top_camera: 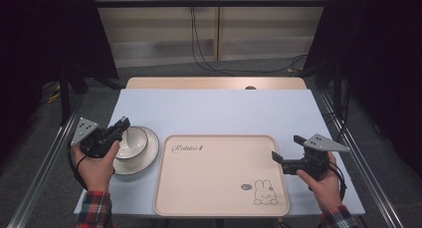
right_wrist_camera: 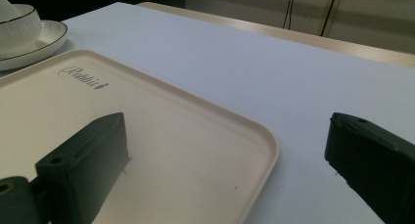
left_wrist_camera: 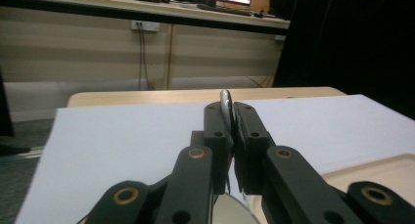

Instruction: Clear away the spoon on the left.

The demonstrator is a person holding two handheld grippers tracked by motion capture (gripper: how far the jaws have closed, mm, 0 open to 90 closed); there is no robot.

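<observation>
Bowl [top_camera: 132, 141]: white with a dark rim line, sits on a saucer [top_camera: 148, 156] near the table's [top_camera: 214, 111] left edge, just left of the tray [top_camera: 219, 188].
Left gripper [top_camera: 123, 124]: jaws pinched together on the bowl's near-left rim, a thin white edge showing between them [left_wrist_camera: 225, 106].
Right gripper [top_camera: 284, 149]: jaws spread wide, empty, straddling the tray's right edge.
Tray: bare, rabbit print at its near-right corner.
Open room: the table's far half beyond tray and bowl.
</observation>
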